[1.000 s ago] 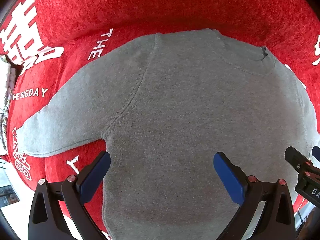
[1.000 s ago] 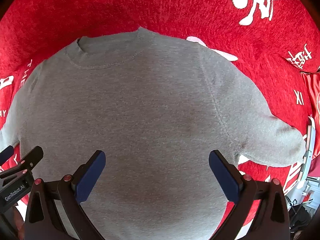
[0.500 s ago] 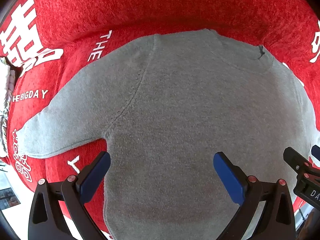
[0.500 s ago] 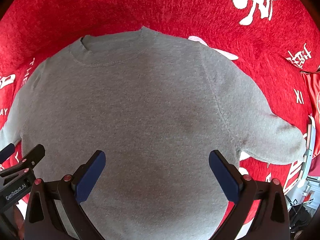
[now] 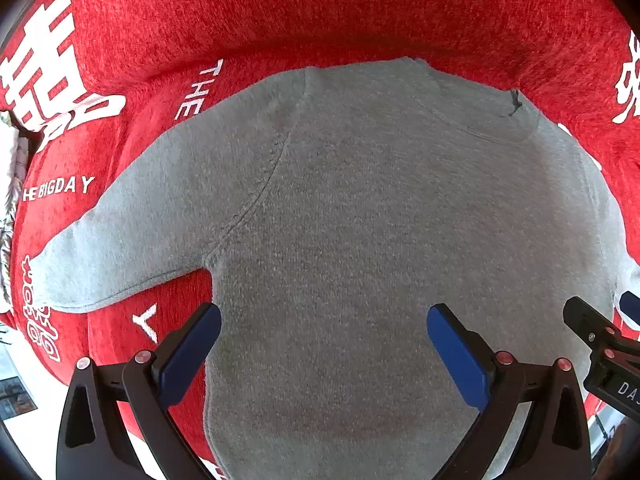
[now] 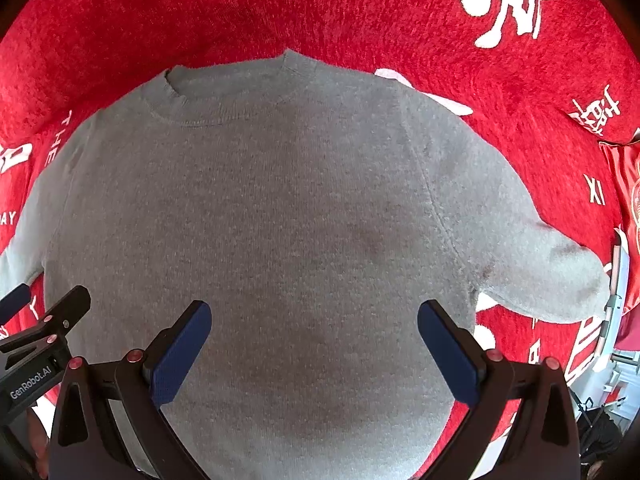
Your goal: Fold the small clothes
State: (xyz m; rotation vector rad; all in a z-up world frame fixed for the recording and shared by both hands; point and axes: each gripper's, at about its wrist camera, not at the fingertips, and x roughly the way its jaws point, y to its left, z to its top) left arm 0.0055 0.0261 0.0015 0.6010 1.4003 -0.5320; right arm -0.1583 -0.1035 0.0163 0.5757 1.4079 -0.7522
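Observation:
A small grey knit sweater [image 5: 360, 220] lies flat on a red cloth, collar far, hem near; it also shows in the right wrist view [image 6: 280, 220]. Its left sleeve [image 5: 132, 232] stretches out to the left and its right sleeve [image 6: 532, 264] to the right. My left gripper [image 5: 323, 344] is open and empty above the lower left body. My right gripper [image 6: 314, 340] is open and empty above the lower right body. Each gripper shows at the edge of the other's view, the right one [image 5: 600, 344] and the left one [image 6: 44, 332].
The red cloth [image 5: 320, 12] with white lettering covers the surface and rises at the back; it also shows in the right wrist view [image 6: 320, 8]. A white frame edge [image 6: 616, 292] stands past the right sleeve. Pale floor [image 5: 24, 432] shows at the near left.
Both views have shifted slightly; the sweater sits a little lower in the right wrist view. Both grippers stay open and the sweater lies unchanged.

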